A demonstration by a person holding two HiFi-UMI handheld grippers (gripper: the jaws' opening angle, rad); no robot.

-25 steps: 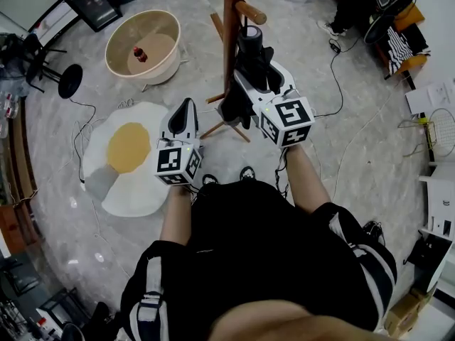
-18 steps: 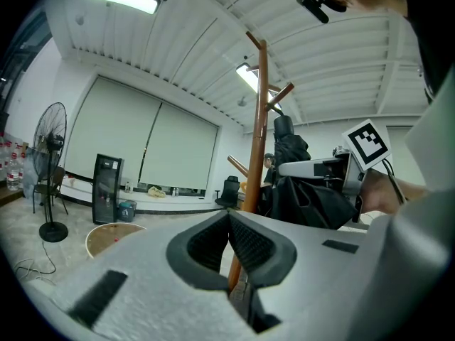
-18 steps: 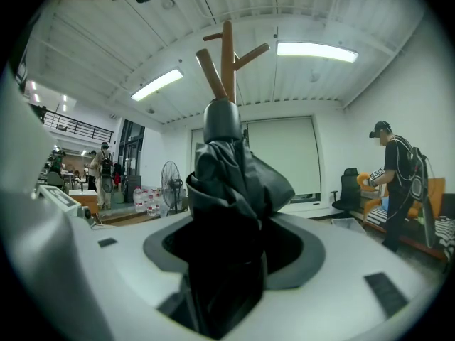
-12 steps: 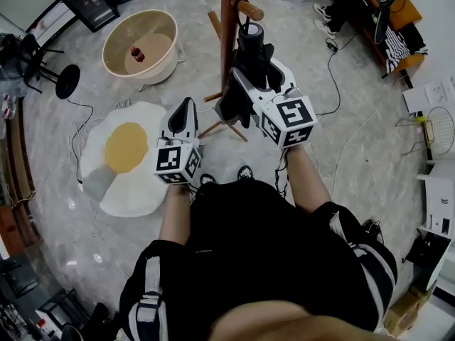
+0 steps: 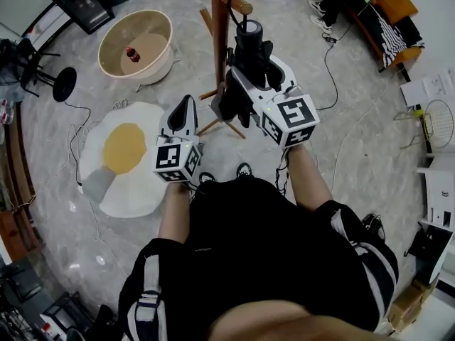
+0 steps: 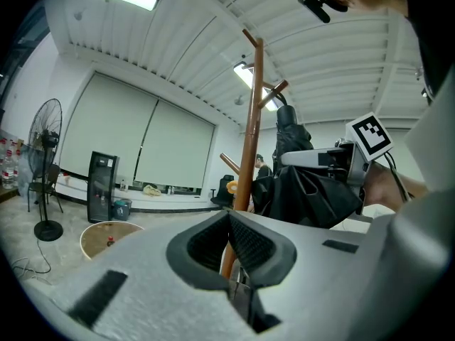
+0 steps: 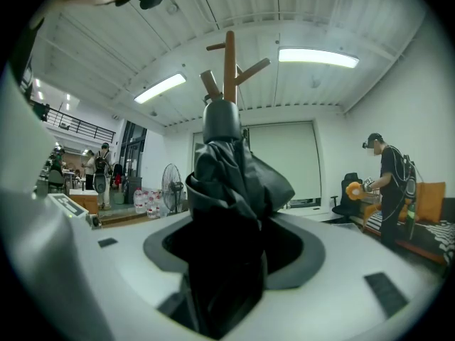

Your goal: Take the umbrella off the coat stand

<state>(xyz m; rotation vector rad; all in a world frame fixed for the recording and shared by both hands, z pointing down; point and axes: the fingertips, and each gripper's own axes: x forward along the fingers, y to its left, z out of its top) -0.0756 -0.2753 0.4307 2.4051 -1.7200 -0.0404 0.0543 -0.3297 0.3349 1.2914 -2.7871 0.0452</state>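
Though limp, crumpled black fabric umbrella.

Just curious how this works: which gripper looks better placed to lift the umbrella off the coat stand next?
Right. The right gripper is clamped on the black umbrella beside the coat stand; the left gripper sits apart from it, shut and empty.

Head camera looks down; gripper cameras share coat stand.
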